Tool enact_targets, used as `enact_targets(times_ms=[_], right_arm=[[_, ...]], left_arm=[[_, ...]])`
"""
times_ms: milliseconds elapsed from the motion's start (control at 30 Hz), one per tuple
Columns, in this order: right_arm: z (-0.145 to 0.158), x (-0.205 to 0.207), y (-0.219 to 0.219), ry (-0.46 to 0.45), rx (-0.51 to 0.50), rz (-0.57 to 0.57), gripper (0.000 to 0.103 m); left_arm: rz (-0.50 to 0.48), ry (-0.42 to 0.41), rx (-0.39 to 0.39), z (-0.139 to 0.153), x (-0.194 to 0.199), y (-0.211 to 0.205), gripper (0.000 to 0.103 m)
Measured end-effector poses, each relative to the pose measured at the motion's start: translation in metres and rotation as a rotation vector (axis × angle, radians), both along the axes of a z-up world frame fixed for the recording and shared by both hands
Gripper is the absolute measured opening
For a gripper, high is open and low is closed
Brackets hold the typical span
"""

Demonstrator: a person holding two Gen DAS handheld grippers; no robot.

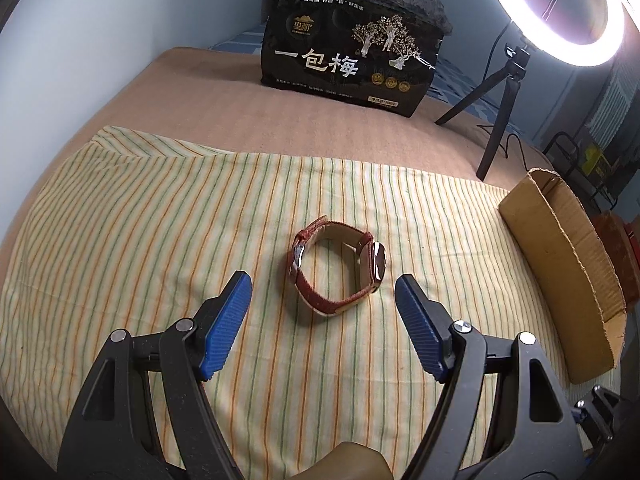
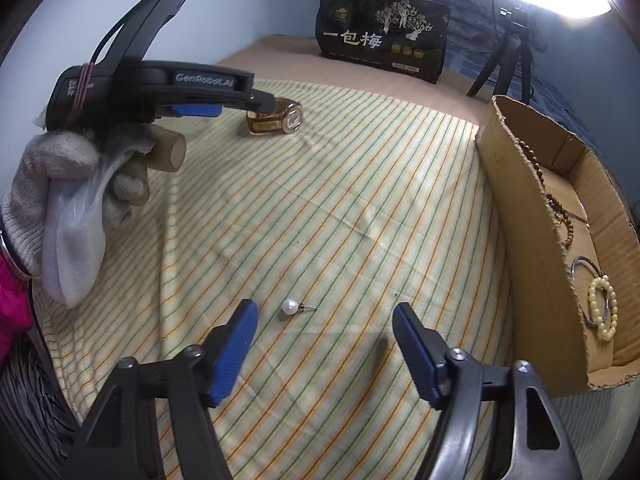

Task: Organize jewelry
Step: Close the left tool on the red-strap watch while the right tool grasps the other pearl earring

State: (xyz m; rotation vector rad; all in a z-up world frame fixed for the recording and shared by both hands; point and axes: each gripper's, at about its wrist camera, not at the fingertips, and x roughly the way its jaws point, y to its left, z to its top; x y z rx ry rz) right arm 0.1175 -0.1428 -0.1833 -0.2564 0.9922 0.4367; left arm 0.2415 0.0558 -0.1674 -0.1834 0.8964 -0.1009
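Note:
A red-strapped watch [image 1: 338, 267] lies on the striped cloth [image 1: 160, 208], just ahead of my open, empty left gripper [image 1: 323, 286]. It also shows in the right wrist view [image 2: 280, 118], partly behind the left gripper's fingers [image 2: 262, 101]. A pearl earring [image 2: 291, 306] lies on the cloth between the tips of my open, empty right gripper [image 2: 325, 316]. A cardboard box [image 2: 516, 208] at the right holds a brown bead string [image 2: 558, 204], a metal ring [image 2: 588, 276] and a pearl bracelet [image 2: 602, 306]. The box also shows in the left wrist view [image 1: 560, 264].
A black snack bag [image 1: 348, 64] stands at the back of the bed. A ring light [image 1: 560, 12] on a black tripod [image 1: 500, 112] stands at the back right. A gloved hand [image 2: 80, 176] holds the left gripper. A blue wall runs along the left.

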Motion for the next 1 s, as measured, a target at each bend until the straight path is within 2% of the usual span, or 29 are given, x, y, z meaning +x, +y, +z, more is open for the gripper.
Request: enact_targets(times_ms=[267, 467, 567, 667, 733, 800, 1000], right_arm=[[-0.008, 0.003, 0.007, -0.004, -0.03, 0.026, 0.06], [-0.009, 0.001, 0.011, -0.016, -0.04, 0.051, 0.05], [-0.008, 0.001, 0.009, -0.014, -0.031, 0.052, 0.04], [-0.007, 0.001, 0.008, -0.012, -0.02, 0.046, 0.032], [-0.007, 0.002, 0.007, -0.012, -0.014, 0.042, 0.025], [-0.007, 0.002, 0.007, -0.011, -0.009, 0.039, 0.019], [-0.005, 0.005, 0.005, -0.006, 0.007, 0.031, 0.018]], left_arm=[[-0.012, 0.006, 0.007, -0.009, 0.013, -0.008, 0.076], [-0.004, 0.014, 0.024, -0.017, 0.019, -0.011, 0.076], [0.001, 0.018, 0.03, -0.02, 0.021, -0.012, 0.076], [-0.004, 0.013, 0.031, -0.021, 0.021, -0.012, 0.07], [-0.011, 0.01, 0.032, -0.021, 0.02, -0.013, 0.062], [-0.017, 0.005, 0.041, -0.02, 0.02, -0.015, 0.061], [-0.007, 0.002, 0.035, -0.018, 0.018, -0.013, 0.059]])
